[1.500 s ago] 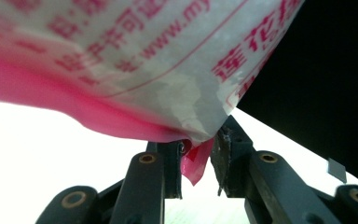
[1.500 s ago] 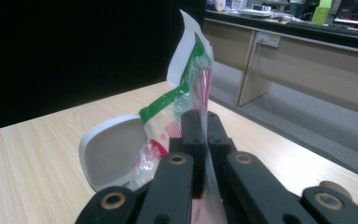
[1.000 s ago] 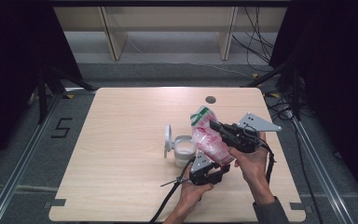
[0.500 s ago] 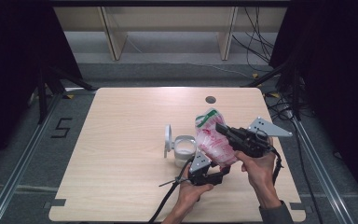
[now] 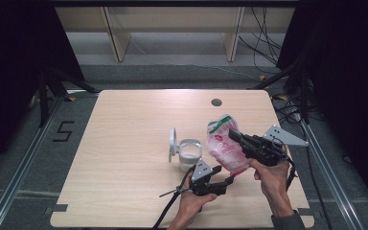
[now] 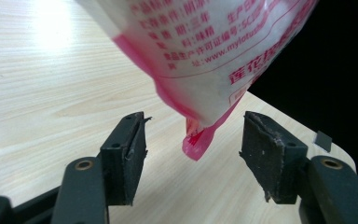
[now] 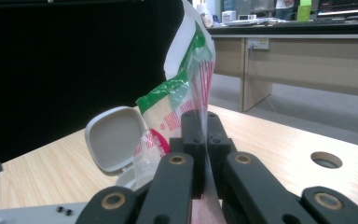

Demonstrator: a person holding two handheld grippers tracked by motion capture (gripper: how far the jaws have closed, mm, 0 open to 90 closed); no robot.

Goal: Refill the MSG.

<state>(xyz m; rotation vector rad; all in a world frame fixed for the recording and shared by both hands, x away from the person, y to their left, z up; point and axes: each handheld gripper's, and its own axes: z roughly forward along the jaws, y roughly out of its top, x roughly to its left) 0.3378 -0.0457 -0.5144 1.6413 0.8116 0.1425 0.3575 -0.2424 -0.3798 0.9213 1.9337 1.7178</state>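
Note:
A pink-and-white plastic bag [image 5: 224,147] with a green top hangs over the table's front right. My right gripper [image 5: 233,135] is shut on its upper film; in the right gripper view the jaws pinch the clear film [image 7: 204,135]. Below it, my left gripper [image 5: 228,179] is open, and its jaws have just been opening. In the left gripper view the bag's pink bottom corner [image 6: 196,142] hangs between the pads [image 6: 129,156] without touching either. A white tub [image 5: 190,152] with its hinged lid [image 5: 172,143] raised stands just left of the bag.
The light wooden table [image 5: 124,143] has a round cable hole [image 5: 216,102] near its far right. The table's front edge lies just below both hands. Wooden shelf legs [image 5: 116,38] and cables stand on the floor beyond the far edge.
The left gripper's jaws have spread apart and let go of the bag's bottom corner. The right gripper has shifted slightly right with the bag.

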